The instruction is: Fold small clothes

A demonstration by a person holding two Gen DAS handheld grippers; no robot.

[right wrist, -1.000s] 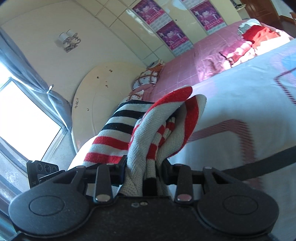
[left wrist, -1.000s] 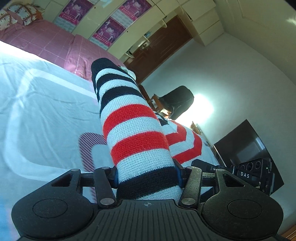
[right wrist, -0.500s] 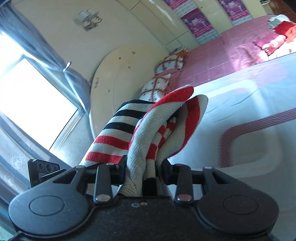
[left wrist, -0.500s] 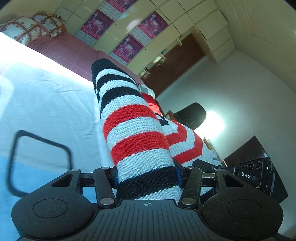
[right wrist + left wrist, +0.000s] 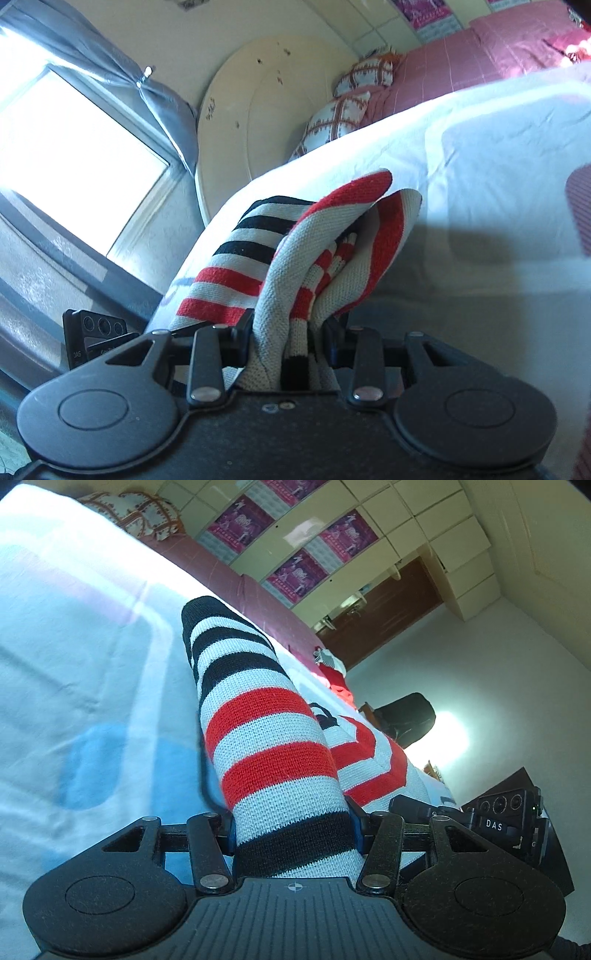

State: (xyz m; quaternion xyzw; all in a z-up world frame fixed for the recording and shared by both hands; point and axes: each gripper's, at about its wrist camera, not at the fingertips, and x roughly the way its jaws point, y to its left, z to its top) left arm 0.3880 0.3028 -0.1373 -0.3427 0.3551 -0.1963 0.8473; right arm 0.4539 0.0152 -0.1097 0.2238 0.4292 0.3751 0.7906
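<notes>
Two grippers tilt downward over the white bedsheet (image 5: 74,635). The left gripper (image 5: 293,830) pinches the striped sweater (image 5: 266,746) by a rolled sleeve; the right gripper (image 5: 288,332) clamps bunched folds of the knit. Since a second ago, both have swept across the bed, with pillows (image 5: 343,110) now nearer. The ribbed wool bulges in red, black and white bands.

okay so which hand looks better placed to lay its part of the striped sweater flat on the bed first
Probably left: the left gripper clamps a smooth striped sleeve, while the right gripper clamps bunched folds needing straightening.
</notes>
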